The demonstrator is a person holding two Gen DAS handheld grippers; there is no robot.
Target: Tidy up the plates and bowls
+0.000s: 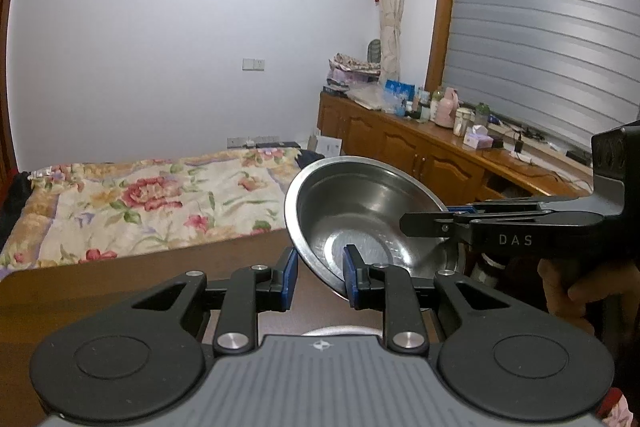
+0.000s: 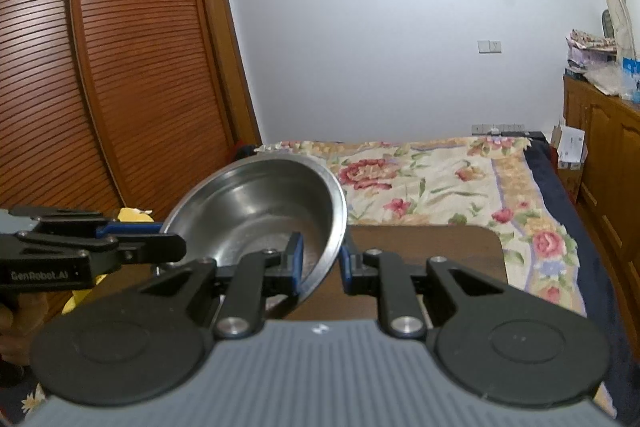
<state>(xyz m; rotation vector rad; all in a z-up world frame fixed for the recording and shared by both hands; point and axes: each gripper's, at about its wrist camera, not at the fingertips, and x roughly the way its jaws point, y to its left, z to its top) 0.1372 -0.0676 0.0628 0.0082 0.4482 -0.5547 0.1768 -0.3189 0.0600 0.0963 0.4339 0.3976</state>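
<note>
A stainless steel bowl [image 1: 360,211] [image 2: 260,211] hangs tilted above the brown table [image 1: 120,291] [image 2: 420,251]. My left gripper [image 1: 320,277] has the bowl's near rim between its blue pads. In the right wrist view the left gripper [image 2: 176,247] reaches in from the left onto the bowl's edge. My right gripper [image 2: 320,263] clamps the opposite rim, one pad inside the bowl and one outside. It shows side-on in the left wrist view, the right gripper [image 1: 424,223] held by a hand [image 1: 576,291]. A second steel rim [image 1: 340,330] peeks out beneath the bowl.
A bed with a floral blanket [image 1: 140,203] [image 2: 440,179] lies just beyond the table. A wooden cabinet [image 1: 400,147] cluttered with bottles runs along the right wall. A slatted wardrobe [image 2: 100,87] stands to the left. Something yellow [image 2: 132,215] sits behind the left gripper.
</note>
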